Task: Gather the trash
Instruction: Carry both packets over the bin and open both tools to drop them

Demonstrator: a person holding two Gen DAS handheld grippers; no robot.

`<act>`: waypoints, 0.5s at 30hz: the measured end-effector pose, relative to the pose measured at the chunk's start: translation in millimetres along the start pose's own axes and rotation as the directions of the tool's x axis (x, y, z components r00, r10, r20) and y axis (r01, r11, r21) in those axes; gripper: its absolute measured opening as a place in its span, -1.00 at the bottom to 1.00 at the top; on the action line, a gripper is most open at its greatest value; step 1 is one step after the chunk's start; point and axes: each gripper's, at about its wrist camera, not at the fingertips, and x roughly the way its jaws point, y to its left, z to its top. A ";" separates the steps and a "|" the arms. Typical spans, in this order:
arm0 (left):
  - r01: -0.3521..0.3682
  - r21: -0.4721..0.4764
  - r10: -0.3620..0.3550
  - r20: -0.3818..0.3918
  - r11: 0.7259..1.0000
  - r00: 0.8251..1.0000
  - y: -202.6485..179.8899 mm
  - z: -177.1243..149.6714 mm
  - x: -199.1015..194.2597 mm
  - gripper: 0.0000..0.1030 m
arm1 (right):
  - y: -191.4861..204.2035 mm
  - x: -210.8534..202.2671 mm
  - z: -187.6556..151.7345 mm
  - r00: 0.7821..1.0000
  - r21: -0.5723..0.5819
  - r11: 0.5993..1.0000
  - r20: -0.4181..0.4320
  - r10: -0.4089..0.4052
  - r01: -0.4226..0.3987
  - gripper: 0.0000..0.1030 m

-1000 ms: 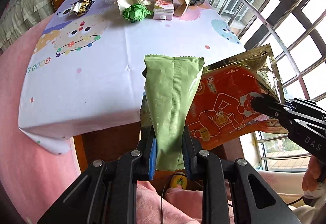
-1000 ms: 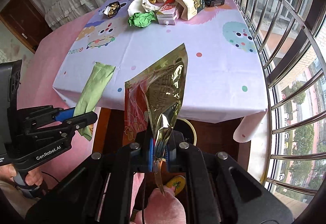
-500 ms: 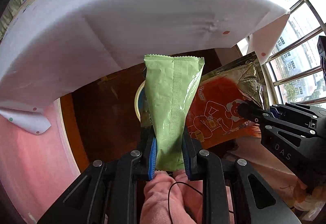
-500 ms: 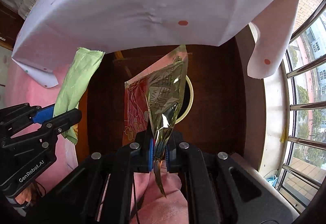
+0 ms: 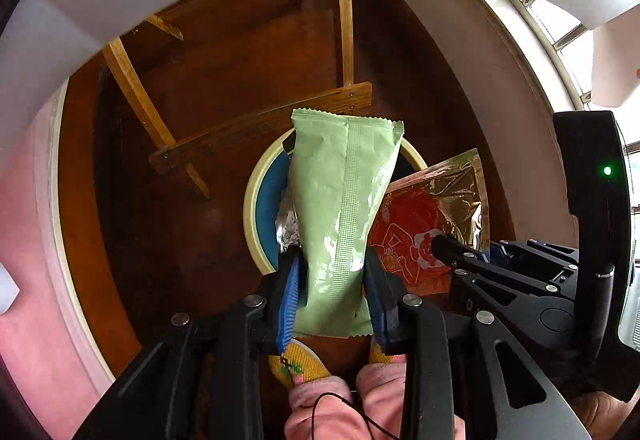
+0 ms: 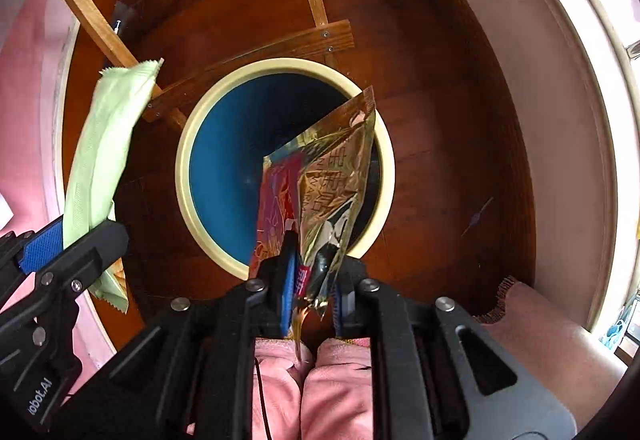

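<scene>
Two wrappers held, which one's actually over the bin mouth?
The red-gold foil wrapper in the right claw: it overlaps the bin opening. The green wrapper in the left claw hangs left of the rim.

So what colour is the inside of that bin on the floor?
Deep blue inside the bin, with a cream rim; the right wrist view shows it best.

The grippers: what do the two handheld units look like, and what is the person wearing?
Both grippers, left and right, are matte black with silver bolts and blue ribbed finger pads. The left carries white lettering, the right's housing a green light. Pink trousers, yellow patterned slippers, thin black cable.
</scene>
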 end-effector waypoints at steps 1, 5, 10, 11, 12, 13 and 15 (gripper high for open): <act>0.005 0.000 -0.005 0.000 1.000 1.000 -1.1 -2.4 4.9 -0.05 | -5.5 5.3 -2.3 1.000 0.011 1.000 0.001 0.005 -0.005 -0.12; -0.008 -0.028 0.008 0.013 1.000 1.000 -2.1 -17.0 10.8 0.48 | -18.3 17.2 -10.2 0.999 0.047 0.998 0.023 0.029 -0.030 0.08; -0.011 -0.059 0.013 0.024 0.998 1.000 -11.4 -33.3 -1.9 0.61 | -24.3 13.4 -15.7 0.999 0.078 0.996 0.036 0.032 -0.035 0.08; -0.015 -0.056 0.017 0.032 0.998 0.999 -15.9 -36.9 -6.9 0.61 | -21.5 7.3 -12.9 0.999 0.085 0.996 0.038 0.033 -0.036 0.08; -0.017 -0.051 0.019 0.042 0.999 0.999 -10.1 -31.1 -9.5 0.61 | -18.5 0.0 -11.7 0.999 0.091 0.995 0.039 0.032 -0.036 0.08; -0.018 -0.046 0.021 0.051 0.999 0.999 -10.5 -32.1 -15.7 0.61 | -18.3 -4.0 -12.6 0.999 0.095 0.995 0.043 0.034 -0.037 0.08; -0.023 -0.037 0.025 0.065 0.999 0.998 -3.0 -27.2 -30.4 0.61 | 8.4 -14.0 9.5 0.998 0.096 0.995 0.048 0.036 -0.040 0.08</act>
